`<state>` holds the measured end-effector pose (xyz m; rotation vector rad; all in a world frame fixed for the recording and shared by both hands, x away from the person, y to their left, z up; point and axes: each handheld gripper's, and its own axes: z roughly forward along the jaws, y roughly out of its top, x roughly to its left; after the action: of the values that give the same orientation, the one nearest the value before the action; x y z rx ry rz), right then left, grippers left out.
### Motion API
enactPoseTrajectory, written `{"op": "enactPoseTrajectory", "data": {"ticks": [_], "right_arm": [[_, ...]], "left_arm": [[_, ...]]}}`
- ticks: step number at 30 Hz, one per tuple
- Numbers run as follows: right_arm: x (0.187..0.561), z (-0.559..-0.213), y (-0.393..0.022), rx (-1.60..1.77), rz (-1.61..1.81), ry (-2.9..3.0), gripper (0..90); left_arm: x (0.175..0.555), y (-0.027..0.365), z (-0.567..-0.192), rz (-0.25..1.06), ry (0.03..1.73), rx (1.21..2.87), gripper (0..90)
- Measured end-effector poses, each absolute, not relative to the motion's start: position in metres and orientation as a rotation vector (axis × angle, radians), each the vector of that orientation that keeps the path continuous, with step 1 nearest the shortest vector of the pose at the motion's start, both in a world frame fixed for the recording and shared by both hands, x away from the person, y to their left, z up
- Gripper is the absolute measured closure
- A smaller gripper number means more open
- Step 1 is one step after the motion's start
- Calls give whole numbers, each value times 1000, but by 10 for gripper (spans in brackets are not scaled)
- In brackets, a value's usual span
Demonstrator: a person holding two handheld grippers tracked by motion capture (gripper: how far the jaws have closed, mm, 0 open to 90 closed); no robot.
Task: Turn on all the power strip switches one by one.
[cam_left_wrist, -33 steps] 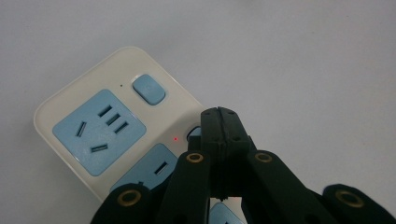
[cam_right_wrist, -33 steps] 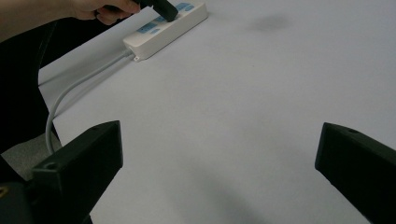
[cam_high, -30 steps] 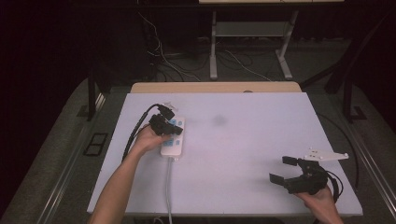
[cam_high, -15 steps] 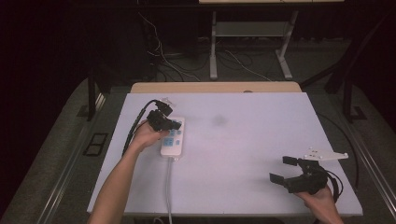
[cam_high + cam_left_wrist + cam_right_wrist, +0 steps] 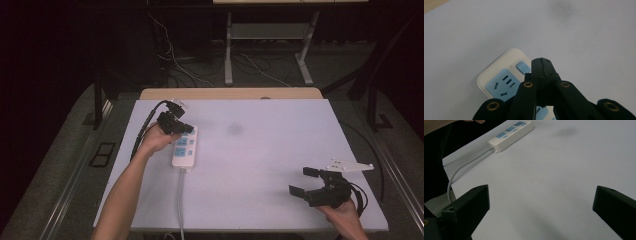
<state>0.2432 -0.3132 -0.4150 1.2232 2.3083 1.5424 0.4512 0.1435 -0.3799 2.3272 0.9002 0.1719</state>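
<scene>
White power strip [image 5: 184,146], blue sockets, on the table's [image 5: 260,150] left half; grey cord [image 5: 180,200] runs to the near edge. Left gripper [image 5: 541,61]: 2 jaws pressed together, empty, tips over the strip's far end beside its blue switch [image 5: 522,67]. Right gripper [image 5: 305,181]: jaws spread wide, empty, well apart from the strip at the near right corner.

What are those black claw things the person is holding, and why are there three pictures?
They are grippers: hand-held tools with two black jaws that pinch. One picture comes from a camera up high, looking down on the white table. The other two come from small cameras riding on each gripper. The left gripper has its jaws closed together, poised over the far end of a white power strip with blue sockets; I cannot tell if it touches. The strip's grey cord runs off the near edge. The right gripper has its jaws wide open and holds nothing.
</scene>
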Motion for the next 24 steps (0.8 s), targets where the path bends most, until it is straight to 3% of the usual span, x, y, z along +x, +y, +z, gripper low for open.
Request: {"op": "enactPoseTrajectory", "data": {"ticks": [24], "right_arm": [[242, -415, -318, 1230, 1558, 2290, 7]], "left_arm": [[469, 134, -398, 202, 926, 2359, 895]]}}
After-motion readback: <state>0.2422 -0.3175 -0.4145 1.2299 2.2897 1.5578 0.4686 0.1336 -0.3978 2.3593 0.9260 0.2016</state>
